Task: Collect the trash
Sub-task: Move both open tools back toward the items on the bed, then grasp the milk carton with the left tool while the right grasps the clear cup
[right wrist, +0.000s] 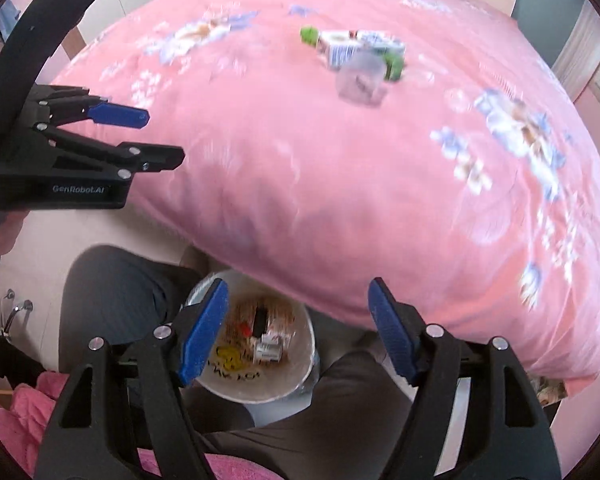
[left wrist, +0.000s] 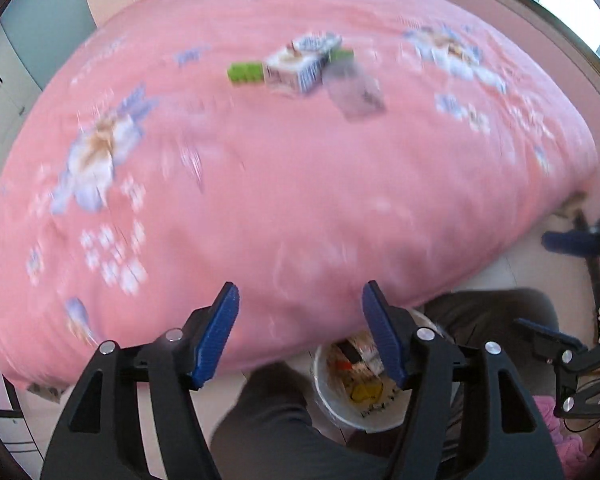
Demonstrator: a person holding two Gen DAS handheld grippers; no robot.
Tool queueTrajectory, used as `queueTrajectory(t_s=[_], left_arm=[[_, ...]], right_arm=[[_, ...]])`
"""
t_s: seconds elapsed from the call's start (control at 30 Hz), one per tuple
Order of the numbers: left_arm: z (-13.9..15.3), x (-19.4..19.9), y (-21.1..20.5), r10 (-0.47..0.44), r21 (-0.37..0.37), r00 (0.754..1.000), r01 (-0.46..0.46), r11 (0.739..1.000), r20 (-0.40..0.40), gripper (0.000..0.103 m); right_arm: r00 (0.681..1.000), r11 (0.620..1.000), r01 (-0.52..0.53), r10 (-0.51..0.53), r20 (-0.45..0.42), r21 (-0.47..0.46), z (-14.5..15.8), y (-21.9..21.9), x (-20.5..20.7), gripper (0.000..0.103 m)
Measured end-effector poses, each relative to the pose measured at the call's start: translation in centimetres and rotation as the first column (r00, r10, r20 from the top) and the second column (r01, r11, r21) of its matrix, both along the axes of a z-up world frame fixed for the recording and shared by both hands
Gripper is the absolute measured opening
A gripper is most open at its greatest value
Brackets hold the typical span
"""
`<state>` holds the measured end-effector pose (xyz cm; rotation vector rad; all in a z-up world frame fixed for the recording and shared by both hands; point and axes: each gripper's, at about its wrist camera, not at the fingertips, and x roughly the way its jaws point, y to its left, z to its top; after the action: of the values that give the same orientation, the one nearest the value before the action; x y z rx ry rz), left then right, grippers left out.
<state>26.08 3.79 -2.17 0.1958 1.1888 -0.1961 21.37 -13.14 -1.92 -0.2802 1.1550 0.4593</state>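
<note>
- Left wrist view: the left gripper is hanging over the near edge of the bed, jaws standing apart, nothing between the blue pads.
- The pink floral bedspread is filling most of the frame, blurred by motion.
- Trash is sitting far out on the bedspread: a white-and-blue carton, a green block touching its left side, a clear plastic bag just right of the carton.
- A white bucket is sitting on the floor below the gripper, between the person's dark-trousered knees, with wrappers and a yellow scrap lying inside.
- The right gripper is showing at the far right edge, jaws apart.
- Right wrist view: the right gripper is pointing down over the bucket, jaws apart, empty.
- The bucket is lying near the bed edge, holding wrappers, a small carton, a yellow scrap.
- The left gripper is reaching in from the left over the bedspread, jaws apart, nothing held.
- The carton, green pieces and clear bag are lying together far up the bedspread, well apart from both grippers.
- Pink fluffy fabric is showing at the near left.
</note>
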Motion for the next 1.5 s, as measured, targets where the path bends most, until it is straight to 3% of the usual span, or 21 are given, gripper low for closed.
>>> queueTrajectory(t_s=[0.2, 0.33, 0.67, 0.9, 1.17, 1.5], left_arm=[[3.0, 4.2, -0.4, -0.019, 0.025, 0.998, 0.017, 1.0, 0.062, 0.078], [3.9, 6.9, -0.7, -0.04, 0.034, 0.996, 0.037, 0.999, 0.077, 0.079], [3.0, 13.9, -2.3, -0.136, 0.09, 0.989, 0.13, 0.987, 0.058, 0.08], [1.3, 18.1, -3.7, -0.236, 0.142, 0.971, 0.228, 0.963, 0.039, 0.081], [-2.2, 22.2, -5.7, -0.378, 0.211, 0.926, 0.371, 0.905, -0.009, 0.081], [-5.6, 25.3, -7.1, -0.433, 0.167, 0.899, 0.438, 0.883, -0.069, 0.081]], right_arm=[[0.998, 1.0, 0.009, -0.009, 0.06, 0.001, 2.8, 0.5, 2.8, 0.076], [0.997, 1.0, 0.018, -0.019, 0.076, 0.026, 4.0, 0.8, 5.4, 0.076], [0.993, 0.996, 0.058, -0.064, 0.094, 0.063, 5.1, 1.6, 11.2, 0.077], [0.994, 0.993, 0.096, -0.1, 0.05, 0.073, 2.8, 2.6, 15.5, 0.077], [0.991, 0.989, 0.134, -0.134, -0.001, 0.057, -0.7, 3.7, 19.5, 0.077], [0.983, 0.983, 0.178, -0.175, -0.049, 0.052, -4.5, 3.9, 23.6, 0.078]])
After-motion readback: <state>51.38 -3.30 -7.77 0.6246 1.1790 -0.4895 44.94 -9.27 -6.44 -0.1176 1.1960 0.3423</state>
